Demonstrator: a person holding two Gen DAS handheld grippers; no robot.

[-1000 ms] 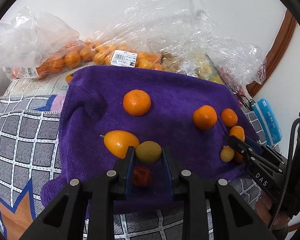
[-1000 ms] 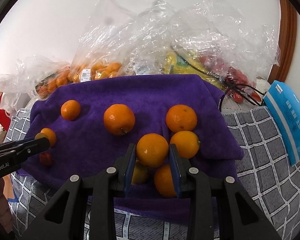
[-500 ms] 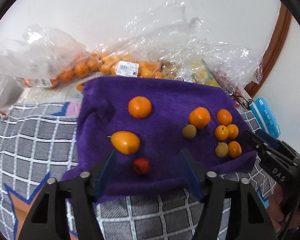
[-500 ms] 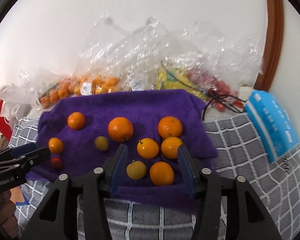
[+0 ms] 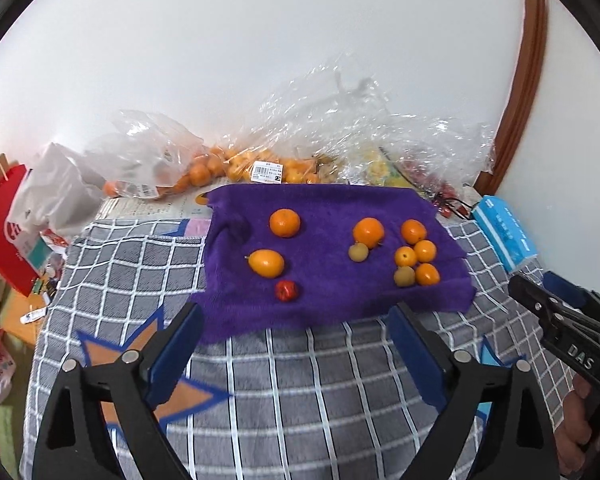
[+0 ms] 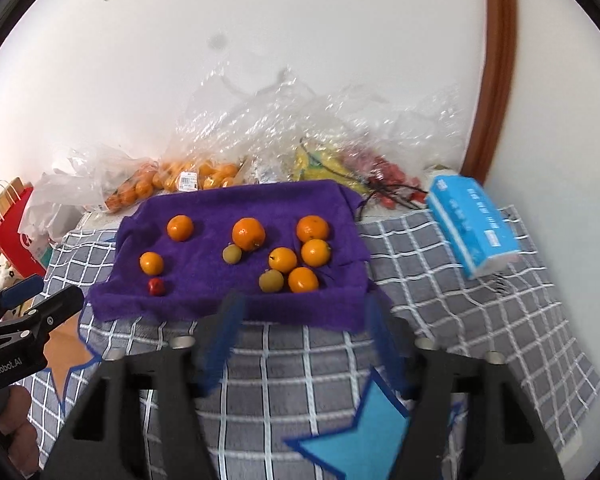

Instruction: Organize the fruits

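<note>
The left hand-held gripper (image 5: 296,334) is hovering over the checked cover (image 5: 300,380) just in front of the purple towel (image 5: 332,208), its jaws standing wide apart with nothing between them; they have just been opening. The right hand-held gripper (image 6: 302,330) is hanging over the same cover at the towel's near edge, its jaws also spread and empty, likewise just opening, though its blue pads are blurred.

The fruits are lying on the towel. On its left side are sitting an orange (image 5: 285,223), an oval yellow-orange fruit (image 5: 265,263) and a small red fruit (image 5: 286,290), each apart from the others. Near the middle a larger orange (image 5: 368,232) is touching a small greenish fruit (image 5: 358,252). On the right a cluster of four oranges (image 5: 416,254) and another greenish fruit (image 5: 404,276) is sitting close together.

Behind the towel, plastic bags (image 5: 236,164) of more fruit are lying against the wall, and a blue tissue pack (image 6: 474,220) is resting to the right.
</note>
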